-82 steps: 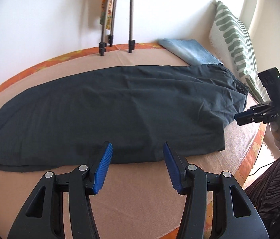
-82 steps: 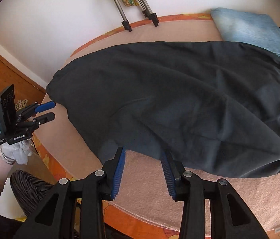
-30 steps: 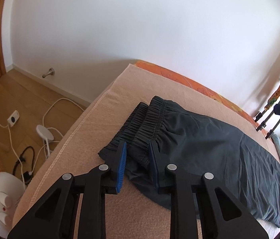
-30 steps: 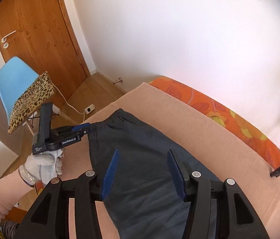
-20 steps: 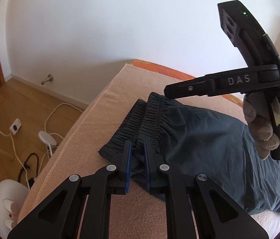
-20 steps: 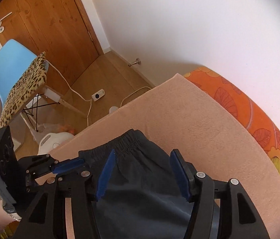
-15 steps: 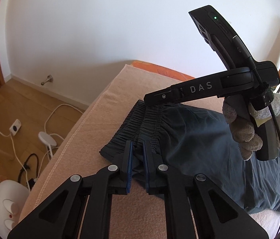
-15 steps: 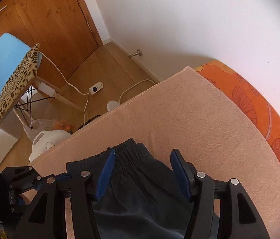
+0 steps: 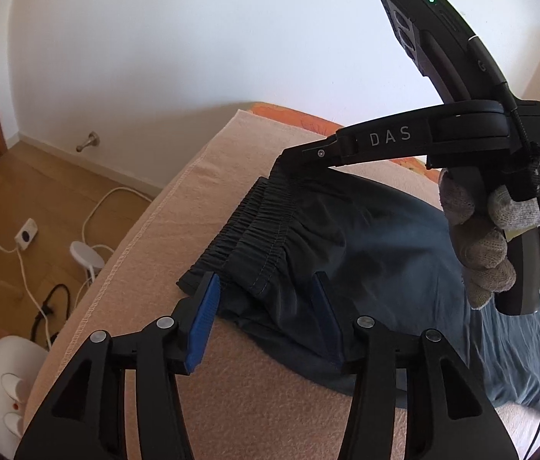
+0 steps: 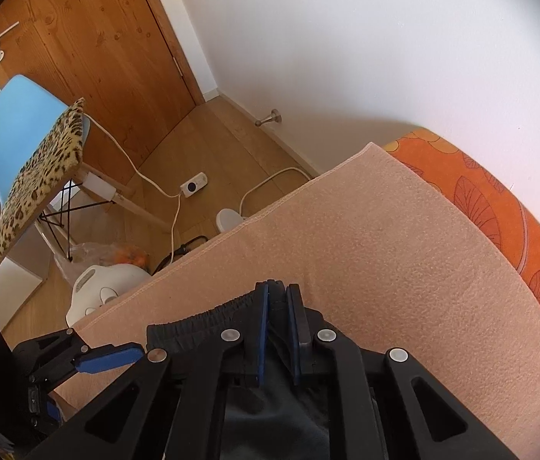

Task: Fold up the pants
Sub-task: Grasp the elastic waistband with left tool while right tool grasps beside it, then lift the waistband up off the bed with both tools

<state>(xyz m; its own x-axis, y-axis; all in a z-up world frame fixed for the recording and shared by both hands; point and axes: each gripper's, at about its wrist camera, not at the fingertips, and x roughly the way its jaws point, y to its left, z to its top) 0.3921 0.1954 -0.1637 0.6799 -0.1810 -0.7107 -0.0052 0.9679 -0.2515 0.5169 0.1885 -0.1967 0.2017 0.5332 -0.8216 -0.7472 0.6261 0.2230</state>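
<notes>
Pants [image 9: 366, 253]: dark, lightweight, lying flat on the peach blanket [image 9: 201, 176] over the bed, filling the middle of your left view; ruched elastic hems stacked at centre.
Right gripper [image 10: 278, 329]: pinched tight on the far hem corner, probably so you can lift that end over.
Left gripper [image 9: 266, 322]: wide open, holding nothing, straddling the near hem corner, lined up to grab.
</notes>
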